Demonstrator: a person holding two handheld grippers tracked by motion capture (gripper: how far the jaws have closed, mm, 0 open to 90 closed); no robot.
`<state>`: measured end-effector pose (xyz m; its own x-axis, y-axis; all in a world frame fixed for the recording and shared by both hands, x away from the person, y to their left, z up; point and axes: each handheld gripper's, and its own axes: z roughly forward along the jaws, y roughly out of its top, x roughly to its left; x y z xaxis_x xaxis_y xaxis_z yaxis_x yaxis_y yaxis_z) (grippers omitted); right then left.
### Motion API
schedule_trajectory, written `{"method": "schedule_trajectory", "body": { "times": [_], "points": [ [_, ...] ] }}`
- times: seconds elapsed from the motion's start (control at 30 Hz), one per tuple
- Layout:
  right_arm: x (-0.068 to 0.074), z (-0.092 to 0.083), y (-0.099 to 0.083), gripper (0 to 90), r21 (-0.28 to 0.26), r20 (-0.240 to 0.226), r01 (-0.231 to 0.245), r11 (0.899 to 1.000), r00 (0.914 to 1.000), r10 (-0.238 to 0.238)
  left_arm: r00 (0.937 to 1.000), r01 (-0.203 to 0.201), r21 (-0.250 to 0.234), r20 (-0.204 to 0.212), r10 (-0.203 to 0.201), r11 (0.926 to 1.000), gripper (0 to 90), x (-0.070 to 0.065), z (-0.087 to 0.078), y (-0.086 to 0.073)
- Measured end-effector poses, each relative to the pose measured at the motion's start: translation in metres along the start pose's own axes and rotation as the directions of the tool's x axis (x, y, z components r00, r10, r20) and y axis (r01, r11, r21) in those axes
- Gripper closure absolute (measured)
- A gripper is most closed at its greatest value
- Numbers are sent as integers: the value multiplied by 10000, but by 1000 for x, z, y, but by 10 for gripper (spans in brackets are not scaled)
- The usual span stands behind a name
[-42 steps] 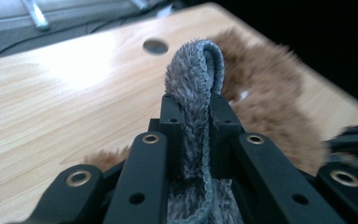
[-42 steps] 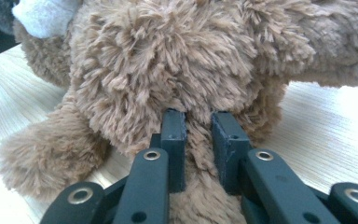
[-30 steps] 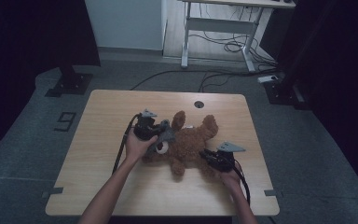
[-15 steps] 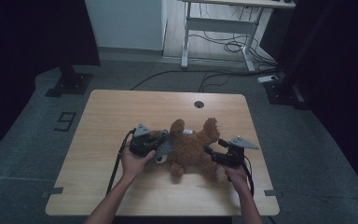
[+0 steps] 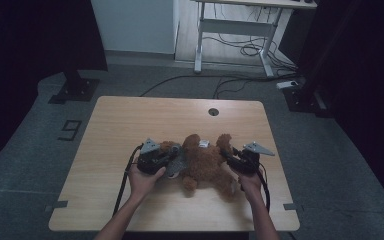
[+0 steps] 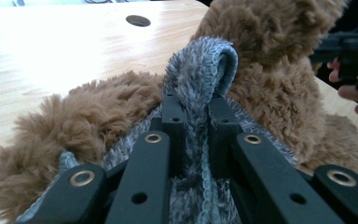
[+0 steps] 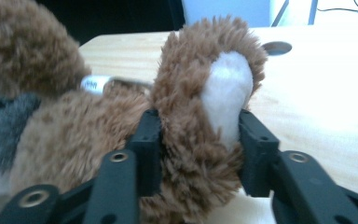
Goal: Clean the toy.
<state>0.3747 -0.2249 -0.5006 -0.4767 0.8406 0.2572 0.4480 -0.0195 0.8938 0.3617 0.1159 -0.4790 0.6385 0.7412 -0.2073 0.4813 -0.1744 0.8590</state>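
you can read one sign for certain: a large figure "9" marked on the grey floor mat left of the table, seen in the high view. in the right gripper view a small white tag on the brown teddy bear carries dark print, but it's too blurred for you to make out.

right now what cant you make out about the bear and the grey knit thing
- Teddy bear, high view: its face can't be seen, too small and dim.
- White tag on the bear, right gripper view: print blurred, unreadable.
- Grey knit garment, left gripper view: its full shape is hidden by the left gripper and cut off by the bottom edge.
- Paw in the right gripper: lower part hidden behind the jaws.
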Motion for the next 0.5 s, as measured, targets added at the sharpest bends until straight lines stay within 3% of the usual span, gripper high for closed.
{"method": "schedule_trajectory", "body": {
  "times": [0.2,0.33,0.43,0.5],
  "points": [
    [-2,-10,-18,651,43,-297,47,10000,9995,-46,9998,-91,-12,153,91,10000,797,-8,-6,-4],
    [-2,-13,-25,680,44,-275,486,9988,9984,-484,9987,40,69,512,-44,10000,793,-13,-15,2],
    [-3,-13,-26,685,19,-227,577,9983,9981,-576,9976,-176,12,675,175,9998,794,-20,-24,16],
    [-4,-14,-29,688,-60,-200,649,9979,9977,-650,9946,-574,-244,851,593,9980,793,-32,-30,34]
  ]
}}
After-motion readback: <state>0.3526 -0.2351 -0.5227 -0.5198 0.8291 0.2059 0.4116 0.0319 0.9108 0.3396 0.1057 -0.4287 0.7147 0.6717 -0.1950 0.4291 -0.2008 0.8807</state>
